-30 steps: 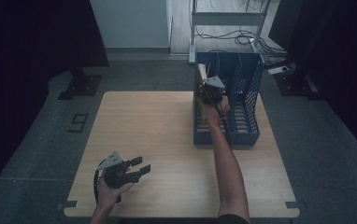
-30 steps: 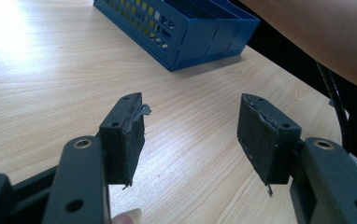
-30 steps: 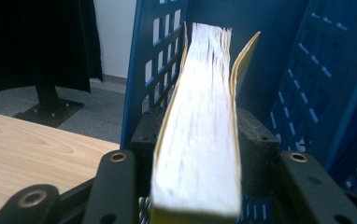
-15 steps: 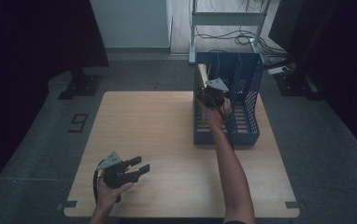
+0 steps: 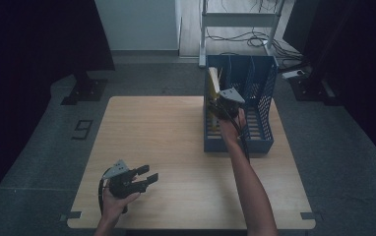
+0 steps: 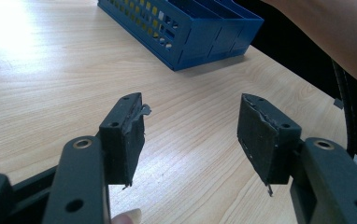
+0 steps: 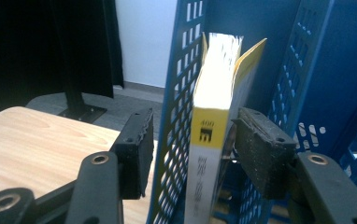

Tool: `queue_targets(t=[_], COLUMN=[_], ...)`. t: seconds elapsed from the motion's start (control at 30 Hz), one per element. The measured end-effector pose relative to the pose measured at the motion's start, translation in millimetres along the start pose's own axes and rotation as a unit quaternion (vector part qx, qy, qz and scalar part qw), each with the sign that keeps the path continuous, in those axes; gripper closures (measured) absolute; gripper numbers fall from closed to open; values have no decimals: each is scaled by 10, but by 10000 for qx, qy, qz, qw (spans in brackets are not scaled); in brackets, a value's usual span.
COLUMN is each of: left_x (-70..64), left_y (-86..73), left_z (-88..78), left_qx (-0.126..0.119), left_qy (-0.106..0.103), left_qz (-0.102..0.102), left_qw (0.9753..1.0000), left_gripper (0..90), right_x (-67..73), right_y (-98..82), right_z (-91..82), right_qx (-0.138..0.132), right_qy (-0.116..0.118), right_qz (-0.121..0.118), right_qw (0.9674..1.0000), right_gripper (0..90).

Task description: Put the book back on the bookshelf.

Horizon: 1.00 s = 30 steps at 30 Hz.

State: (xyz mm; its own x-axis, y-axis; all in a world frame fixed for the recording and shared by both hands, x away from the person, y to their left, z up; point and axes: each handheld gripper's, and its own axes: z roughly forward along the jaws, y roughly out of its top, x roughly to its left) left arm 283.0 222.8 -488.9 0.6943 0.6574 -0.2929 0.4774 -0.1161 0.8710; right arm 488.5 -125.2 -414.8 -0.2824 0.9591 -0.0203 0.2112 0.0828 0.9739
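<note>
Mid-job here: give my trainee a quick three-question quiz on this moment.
1. True or false: the left gripper holds the book.
2. Which rack slot holds the book: A) leftmost in the high view, B) middle, C) rightmost?
3. What stands between the right gripper jaws?

Key: 1. False; its jaws are open over bare table. 2. A. 3. The rack's side wall and the book; the jaws have just been opening.

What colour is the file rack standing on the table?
Blue, with perforated walls; the file rack shows best in the high view.
</note>
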Motion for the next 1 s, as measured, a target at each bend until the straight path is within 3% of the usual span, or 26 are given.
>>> queue_targets(t=[0.5,0.83,1.0], left_x=[-5,-13,-17], left_y=[9,1,-7], left_z=[-5,-1,14], left_qx=[11,48,94], left_qy=[38,90,101], left_qz=[52,72,80], left_qw=[10000,9999,9999], left_gripper=[414,414,413], right_x=[15,21,-11], right_y=[-108,-446,-659], right_z=[-557,-1072,-1256], right_qx=[-20,48,149], right_qy=[494,851,979], right_qz=[-72,-219,-140], right_qw=[9988,9961,9950], right_gripper=[445,437,432])
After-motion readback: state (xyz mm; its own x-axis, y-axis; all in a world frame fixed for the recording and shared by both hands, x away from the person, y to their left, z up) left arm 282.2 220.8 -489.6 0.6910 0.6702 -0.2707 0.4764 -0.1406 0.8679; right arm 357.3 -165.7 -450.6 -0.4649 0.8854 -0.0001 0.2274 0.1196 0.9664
